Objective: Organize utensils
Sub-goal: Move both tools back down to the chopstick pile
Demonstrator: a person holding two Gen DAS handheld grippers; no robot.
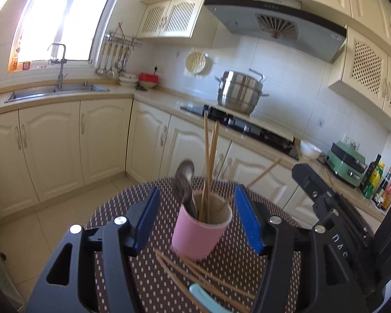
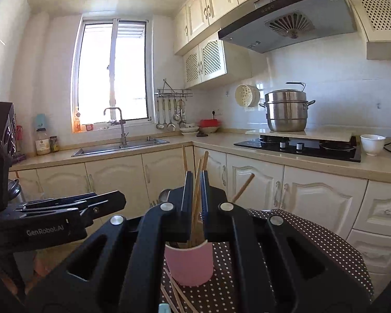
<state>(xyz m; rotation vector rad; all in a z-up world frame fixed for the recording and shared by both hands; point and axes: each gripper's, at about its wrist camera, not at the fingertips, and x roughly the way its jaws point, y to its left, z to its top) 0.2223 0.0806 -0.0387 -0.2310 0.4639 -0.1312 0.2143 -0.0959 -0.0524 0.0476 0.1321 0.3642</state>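
A pink cup (image 1: 200,232) stands on the brown dotted tablecloth (image 1: 247,260), holding a metal spoon (image 1: 185,180) and several wooden chopsticks (image 1: 208,161). My left gripper (image 1: 196,193) is open, its blue pads on either side of the cup and clear of it. Loose chopsticks (image 1: 195,276) and a light-blue handle (image 1: 203,297) lie on the cloth in front of the cup. My right gripper (image 2: 194,177) is shut, just this side of the cup (image 2: 189,263). The cup's chopsticks (image 2: 195,208) show through the slit between its fingers. Its black body (image 1: 325,203) is right of the cup.
Beyond the table runs an L-shaped counter with a sink (image 2: 120,147), a hob (image 2: 299,147) and a steel pot (image 2: 286,112). A white bowl (image 2: 372,143), a green appliance (image 1: 348,163) and bottles (image 1: 378,180) sit at the right. Tiled floor (image 1: 52,221) separates table and cabinets.
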